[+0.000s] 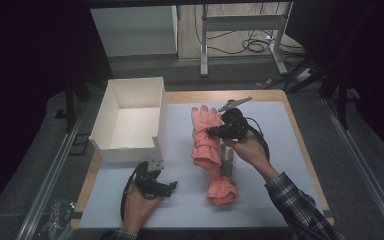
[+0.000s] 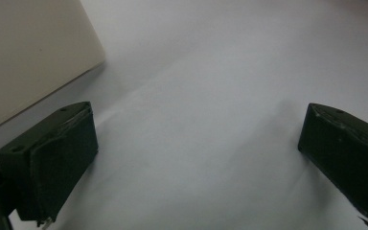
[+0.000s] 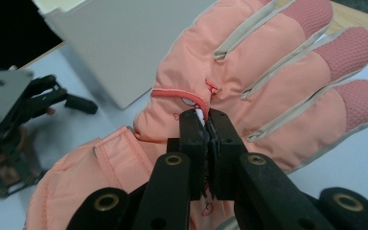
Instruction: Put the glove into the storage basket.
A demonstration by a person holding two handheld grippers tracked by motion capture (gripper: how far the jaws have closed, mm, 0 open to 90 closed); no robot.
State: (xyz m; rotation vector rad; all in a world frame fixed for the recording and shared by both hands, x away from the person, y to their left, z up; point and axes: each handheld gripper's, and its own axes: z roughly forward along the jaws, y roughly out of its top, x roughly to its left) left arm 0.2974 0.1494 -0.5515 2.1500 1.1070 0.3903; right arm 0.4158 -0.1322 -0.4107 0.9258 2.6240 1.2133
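A salmon-pink winter glove (image 1: 202, 131) with grey trim lies on the pale mat, fingers pointing to the far side. My right gripper (image 1: 212, 132) is shut on a pinch of the fabric on the back of this glove (image 3: 268, 62), and in the right gripper view the jaws (image 3: 206, 117) meet on the cloth beside a small seam. A second glove (image 1: 223, 187) lies nearer the person, grey palm up, partly hidden by the right hand. My left gripper (image 1: 167, 187) rests low on the mat near the front left, and its jaws (image 2: 196, 120) stand wide apart with nothing between them.
An open white box (image 1: 130, 117) stands at the back left of the table, its near wall (image 2: 24, 48) close to the left gripper. The pale mat (image 1: 280, 150) covers the wooden table. Metal frame legs and cables lie on the floor beyond.
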